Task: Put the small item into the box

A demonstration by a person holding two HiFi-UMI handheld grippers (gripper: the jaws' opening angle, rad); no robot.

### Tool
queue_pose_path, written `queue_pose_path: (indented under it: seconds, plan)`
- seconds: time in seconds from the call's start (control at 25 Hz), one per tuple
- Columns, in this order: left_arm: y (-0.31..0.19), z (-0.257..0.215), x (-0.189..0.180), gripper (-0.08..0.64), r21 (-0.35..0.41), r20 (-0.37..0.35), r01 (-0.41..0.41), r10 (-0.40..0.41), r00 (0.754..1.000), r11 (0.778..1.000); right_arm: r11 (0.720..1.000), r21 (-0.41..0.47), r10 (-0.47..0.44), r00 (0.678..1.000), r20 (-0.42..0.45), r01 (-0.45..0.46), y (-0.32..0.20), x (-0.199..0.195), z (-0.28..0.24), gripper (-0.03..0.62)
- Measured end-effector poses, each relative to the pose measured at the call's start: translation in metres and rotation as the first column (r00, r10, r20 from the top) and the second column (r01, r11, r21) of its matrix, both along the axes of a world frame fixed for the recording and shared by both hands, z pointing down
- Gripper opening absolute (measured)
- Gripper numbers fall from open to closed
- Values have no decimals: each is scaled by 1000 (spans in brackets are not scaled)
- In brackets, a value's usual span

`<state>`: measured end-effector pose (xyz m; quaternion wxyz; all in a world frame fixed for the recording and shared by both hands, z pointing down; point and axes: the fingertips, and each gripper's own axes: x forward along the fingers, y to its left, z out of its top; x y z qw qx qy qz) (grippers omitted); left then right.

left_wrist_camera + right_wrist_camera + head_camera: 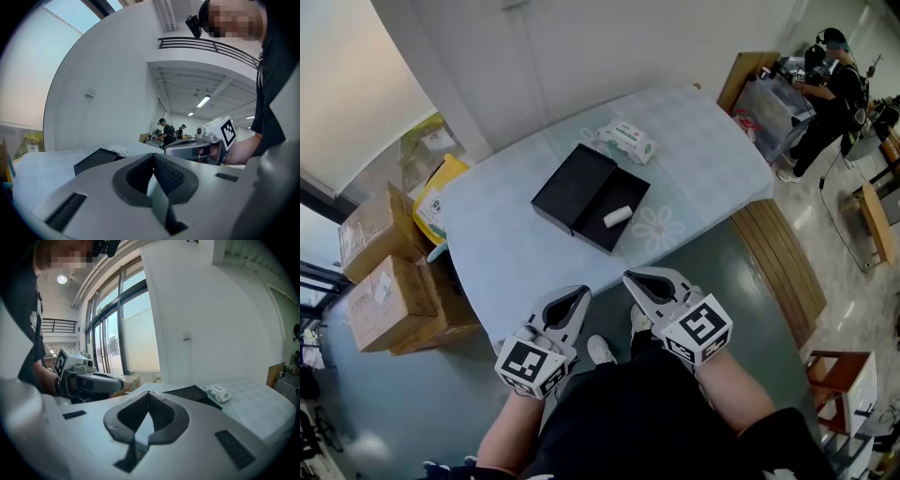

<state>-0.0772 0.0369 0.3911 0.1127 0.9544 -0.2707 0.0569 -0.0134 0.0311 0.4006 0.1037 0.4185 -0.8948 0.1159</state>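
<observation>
Head view has both tongs low and near, over the person's lap at the table's near edge. The left gripper (578, 298) and right gripper (636, 283) angle their tips toward each other and the far side. In each gripper view the jaws meet at the tip with nothing between them. Each carries a cube (531, 367) bearing black-and-white square markers and no readable words.

Bare forearms enter from the near edge, one hand behind each cube.

Farther out, the small item (617, 216), white and stubby, lies inside the open black box (625, 190), with the lid (573, 185) touching its left side. Beyond them sits what seems to be a pack of wipes (625, 139), its green print too small to read.

A pale checked tablecloth (516, 262) with a flower print covers the table. Cardboard boxes (384, 286) stand on the floor to the left, a wooden bench (780, 262) to the right, and a person (830, 89) stands at the far right.
</observation>
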Motion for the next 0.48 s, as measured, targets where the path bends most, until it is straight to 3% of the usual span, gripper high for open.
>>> queue_pose_path:
  seconds: [0.48]
  plan:
    - [5,5,-7,8,-8,-2,-15,15,1000,1000,1000,-3,11,1000,-5,-11,4,-8,4,9]
